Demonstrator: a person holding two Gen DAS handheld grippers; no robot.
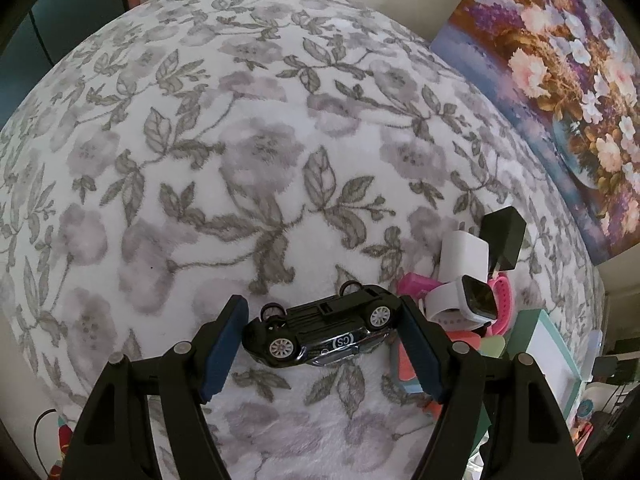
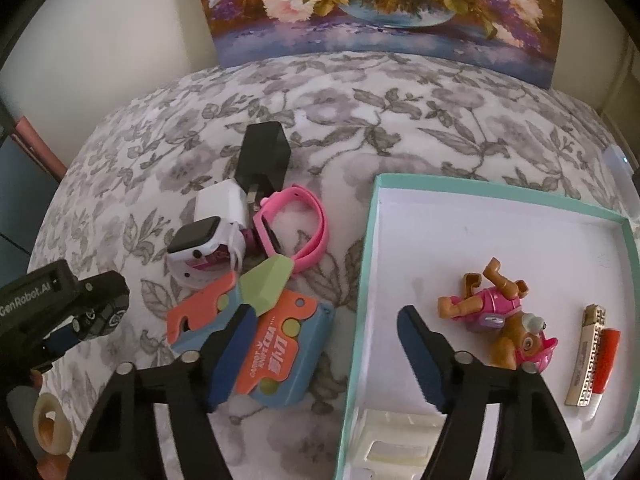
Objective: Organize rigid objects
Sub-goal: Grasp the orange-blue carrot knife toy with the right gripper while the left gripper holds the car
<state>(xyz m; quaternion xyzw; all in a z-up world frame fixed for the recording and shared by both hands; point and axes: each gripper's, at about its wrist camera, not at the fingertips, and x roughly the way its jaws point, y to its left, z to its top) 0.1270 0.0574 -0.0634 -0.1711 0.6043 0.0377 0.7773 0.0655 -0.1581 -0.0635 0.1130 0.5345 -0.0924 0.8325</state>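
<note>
My left gripper (image 1: 322, 330) is shut on a black toy car (image 1: 324, 332), held upside down and crosswise above the floral blanket (image 1: 240, 160); it also shows in the right wrist view (image 2: 86, 316). My right gripper (image 2: 326, 342) is open and empty, straddling the left rim of a teal-edged white tray (image 2: 480, 216). In the tray lie a pup figure (image 2: 504, 320), a lighter (image 2: 588, 360) and a red tube (image 2: 606, 360). Left of the tray sits a pile: white smartwatch (image 2: 200, 248), pink band (image 2: 300, 228), white charger (image 2: 222, 204), black charger (image 2: 264, 152), orange-blue toy (image 2: 280, 352).
A flower painting (image 2: 380, 8) leans on the wall behind the blanket. A white plastic piece (image 2: 396, 432) lies in the tray's near corner. A tape roll (image 2: 50, 424) sits at the lower left. The pile also shows at the right of the left wrist view (image 1: 468, 280).
</note>
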